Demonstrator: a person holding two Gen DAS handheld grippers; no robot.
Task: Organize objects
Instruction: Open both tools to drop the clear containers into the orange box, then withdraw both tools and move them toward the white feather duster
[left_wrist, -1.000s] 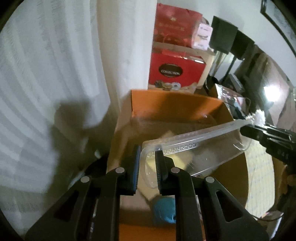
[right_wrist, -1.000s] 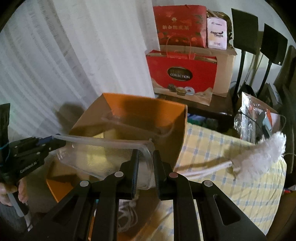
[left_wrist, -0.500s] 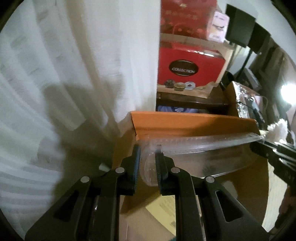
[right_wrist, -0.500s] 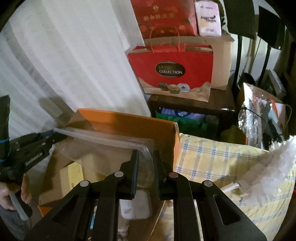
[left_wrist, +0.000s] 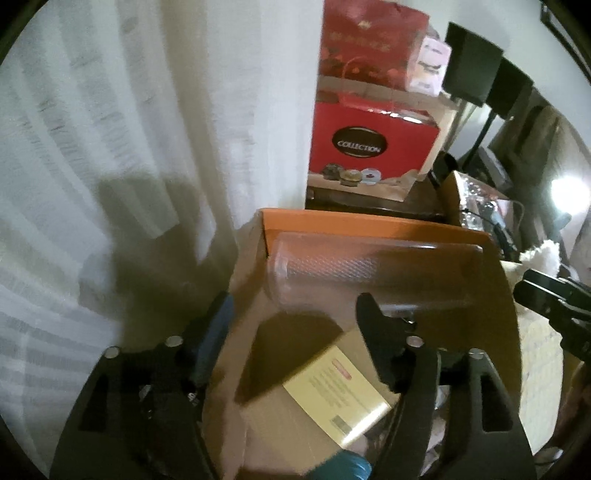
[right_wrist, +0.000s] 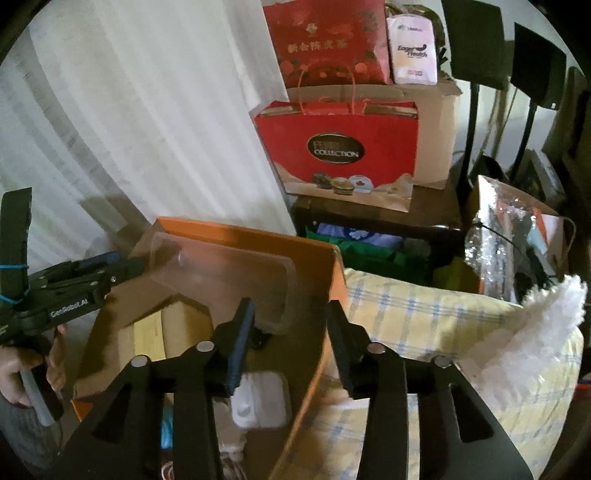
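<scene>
Clear plastic tray lies released inside orange box, both grippers, left and right, jaws just opened and empty; placement looks done, duster on bed seemingly left.

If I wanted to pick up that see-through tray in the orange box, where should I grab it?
Probably by its short ends, one claw from each side. The tray leans long and thin against the box wall, and its raised rim gives something to pinch.
</scene>
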